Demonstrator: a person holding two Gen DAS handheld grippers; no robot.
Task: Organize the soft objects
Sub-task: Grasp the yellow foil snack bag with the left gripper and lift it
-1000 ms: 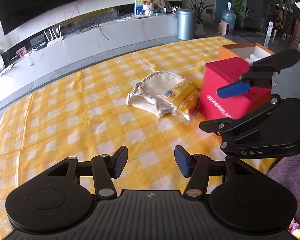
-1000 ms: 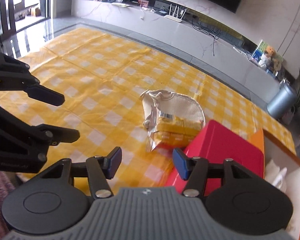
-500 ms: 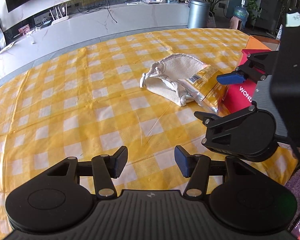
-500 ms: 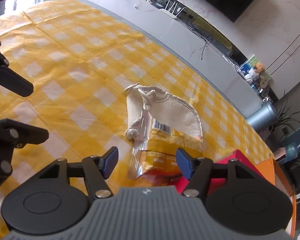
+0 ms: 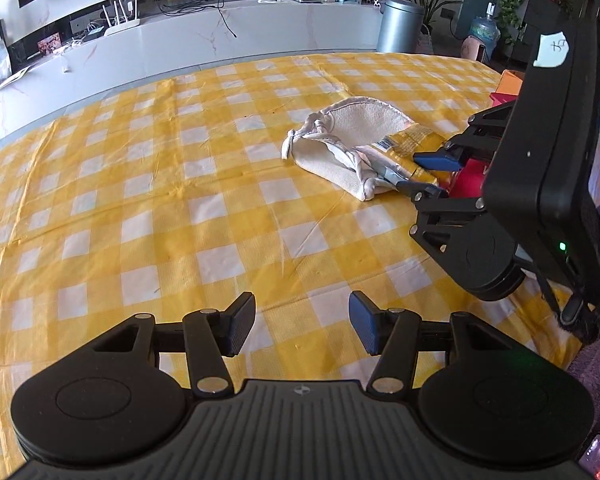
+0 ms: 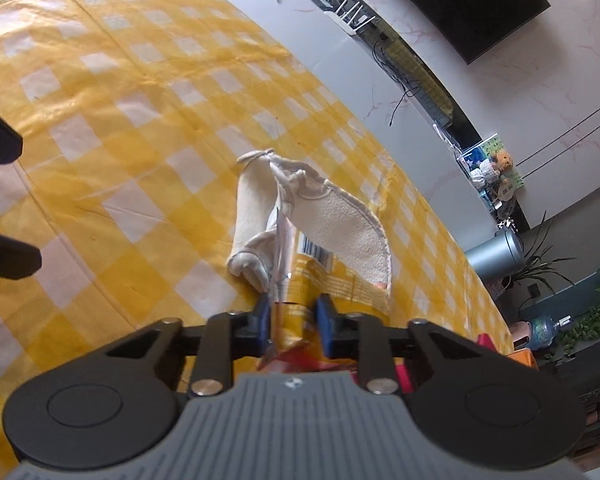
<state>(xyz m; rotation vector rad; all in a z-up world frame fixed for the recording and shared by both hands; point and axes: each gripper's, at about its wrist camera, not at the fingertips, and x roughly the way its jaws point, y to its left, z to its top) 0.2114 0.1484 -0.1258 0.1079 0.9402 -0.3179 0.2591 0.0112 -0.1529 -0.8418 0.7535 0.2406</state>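
On the yellow checked cloth (image 5: 204, 216), at two o'clock in the left-wrist view: yellow snack packet (image 6: 320, 280) half inside the white cloth pouch (image 5: 340, 148), long axis toward the red box (image 5: 470, 178). Right gripper (image 6: 293, 320) nearer, jaws just closed, pinching the packet's near end. Left gripper (image 5: 302, 326) well apart at six o'clock, fairly wide, empty.

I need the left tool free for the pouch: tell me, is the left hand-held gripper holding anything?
No: the left hand-held gripper has its jaws apart over bare tablecloth, with nothing between them.
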